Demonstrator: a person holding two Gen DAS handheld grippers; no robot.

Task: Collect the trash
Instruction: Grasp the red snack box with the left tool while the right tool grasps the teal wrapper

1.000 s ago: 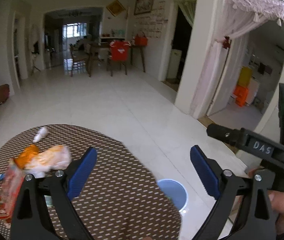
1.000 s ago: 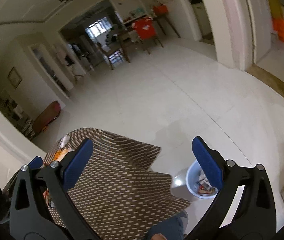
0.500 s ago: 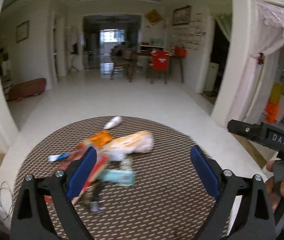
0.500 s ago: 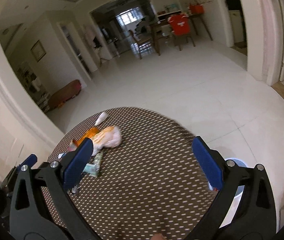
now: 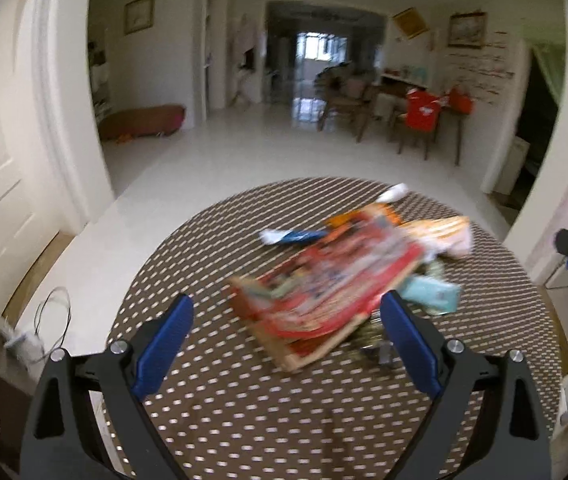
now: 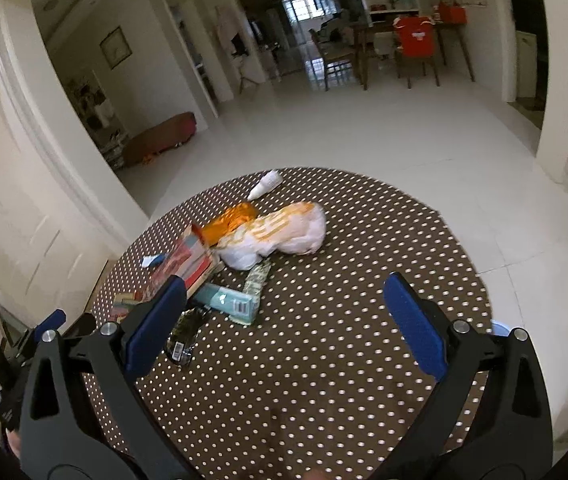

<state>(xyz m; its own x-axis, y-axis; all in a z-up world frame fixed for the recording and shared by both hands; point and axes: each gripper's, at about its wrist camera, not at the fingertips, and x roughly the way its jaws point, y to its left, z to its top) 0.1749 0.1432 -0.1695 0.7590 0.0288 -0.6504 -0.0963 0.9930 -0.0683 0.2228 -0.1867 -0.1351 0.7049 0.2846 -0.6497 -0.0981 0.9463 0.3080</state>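
1. The only container I see is a blue bin [image 6: 498, 326], a sliver of rim past the table's near right edge behind my right gripper's finger; its contents are hidden.
2. My left gripper [image 5: 286, 340] is spread wide with nothing in it, hovering over the near side of the round dotted table [image 5: 243, 400].
3. My right gripper [image 6: 284, 320] is equally wide and empty, above the same table.
4. The trash sits in a heap left of the table's centre: a red printed carton [image 5: 324, 284] nearest my left gripper, a white and orange plastic bag [image 6: 279, 232] beyond it, an orange wrapper [image 6: 229, 218] touching the bag, a teal box [image 6: 229, 302] and a dark wrapper [image 6: 183, 340] closer in, and a small white tube [image 6: 265, 184] lying apart at the far edge.
5. Compared with half a second ago, my left view has swung so the carton now fills the gap between the fingers, and the frame is blurred. The right view has shifted too: the heap sits nearer the centre.
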